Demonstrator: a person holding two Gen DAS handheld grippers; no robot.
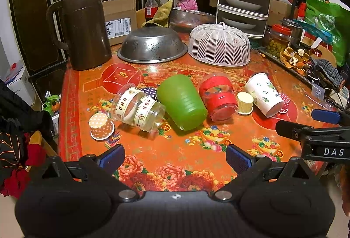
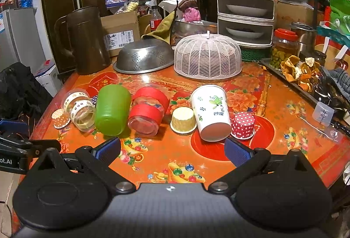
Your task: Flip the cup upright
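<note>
Several cups lie in a row on the red patterned table (image 1: 175, 150). A green plastic cup (image 1: 181, 102) (image 2: 112, 110) lies on its side in the middle. Left of it lies a clear cup with HBD ribbon (image 1: 137, 107) (image 2: 79, 110). Right of it lies a clear cup with red bands (image 1: 218, 97) (image 2: 148, 111), then a white paper cup (image 1: 263, 93) (image 2: 211, 112) on its side. Small paper baking cups stand upside down: orange dotted (image 1: 101, 126), yellow (image 1: 245, 103) (image 2: 183, 119), red dotted (image 2: 242, 125). My left gripper (image 1: 175, 157) and right gripper (image 2: 172, 150) are open and empty, short of the cups.
A brown jug (image 1: 85, 30) stands at the back left. An upturned steel colander (image 1: 152, 45) and a white mesh food cover (image 1: 219, 46) sit behind the cups. A tray of dried peel (image 1: 295, 58) and clutter line the right edge. The right gripper's fingers (image 1: 291, 128) show at right.
</note>
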